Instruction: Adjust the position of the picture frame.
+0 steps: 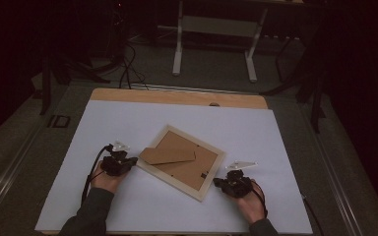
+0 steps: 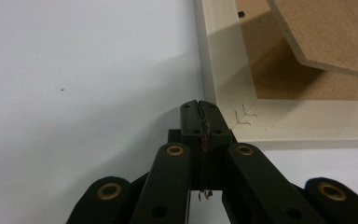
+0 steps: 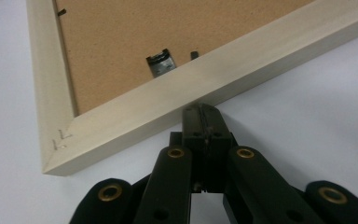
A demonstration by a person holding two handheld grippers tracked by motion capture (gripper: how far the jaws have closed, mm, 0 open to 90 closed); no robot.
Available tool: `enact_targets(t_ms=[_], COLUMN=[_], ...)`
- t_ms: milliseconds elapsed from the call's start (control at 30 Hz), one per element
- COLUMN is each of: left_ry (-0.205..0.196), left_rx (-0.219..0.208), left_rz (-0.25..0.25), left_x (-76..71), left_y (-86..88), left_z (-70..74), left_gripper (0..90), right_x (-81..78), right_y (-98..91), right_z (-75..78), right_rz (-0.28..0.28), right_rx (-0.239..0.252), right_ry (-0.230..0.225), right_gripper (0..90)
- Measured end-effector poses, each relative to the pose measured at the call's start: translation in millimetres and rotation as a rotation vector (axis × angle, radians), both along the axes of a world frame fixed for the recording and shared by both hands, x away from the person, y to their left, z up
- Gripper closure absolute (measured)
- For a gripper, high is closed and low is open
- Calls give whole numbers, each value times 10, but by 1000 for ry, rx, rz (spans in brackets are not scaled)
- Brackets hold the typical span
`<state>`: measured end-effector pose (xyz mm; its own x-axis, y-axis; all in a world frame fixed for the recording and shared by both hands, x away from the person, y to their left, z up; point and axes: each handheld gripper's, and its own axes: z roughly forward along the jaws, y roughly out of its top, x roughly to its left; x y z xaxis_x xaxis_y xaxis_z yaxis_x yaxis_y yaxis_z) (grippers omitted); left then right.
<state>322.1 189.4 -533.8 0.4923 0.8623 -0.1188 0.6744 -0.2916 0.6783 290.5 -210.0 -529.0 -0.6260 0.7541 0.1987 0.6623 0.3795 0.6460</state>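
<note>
A pale wooden picture frame lies face down and skewed on the white table. Its brown backing board faces up, and a loose brown stand flap rests across its left part. My left gripper is shut, its tips right at the frame's left corner. In the left gripper view the flap hangs raised over the backing. My right gripper is shut with nothing in it, tips against the frame's outer edge near its lower right corner. A small metal clip sits on the backing there.
The white sheet covers most of the table, with a wooden strip bare along the far edge. Beyond it stand a white-legged desk frame and floor cables in a dark room.
</note>
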Motion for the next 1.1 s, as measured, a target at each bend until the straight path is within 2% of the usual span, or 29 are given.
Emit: enact_targets(t_ms=[200,433,533,767,1100], left_ry=[-1,2,-3,-7,-10], left_rx=[-28,-36,-52,-59,-77], left_rz=[13,22,26,25,40], left_x=[-24,-51,-80,-119,-153], left_y=[-10,-39,-55,-92,-82], left_z=[-16,-18,-32,-39,-54], left_gripper=[900,900,900,900,900], right_x=[5,4,16,69,140], right_y=[-11,-18,-34,-67,-61], right_z=[-1,4,2,-8,-10], right_rz=[-20,-34,-59,-94,-94], right_rx=[3,0,2,1,-4], right_ry=[0,5,3,-13,-25], right_gripper=[898,899,899,899,899])
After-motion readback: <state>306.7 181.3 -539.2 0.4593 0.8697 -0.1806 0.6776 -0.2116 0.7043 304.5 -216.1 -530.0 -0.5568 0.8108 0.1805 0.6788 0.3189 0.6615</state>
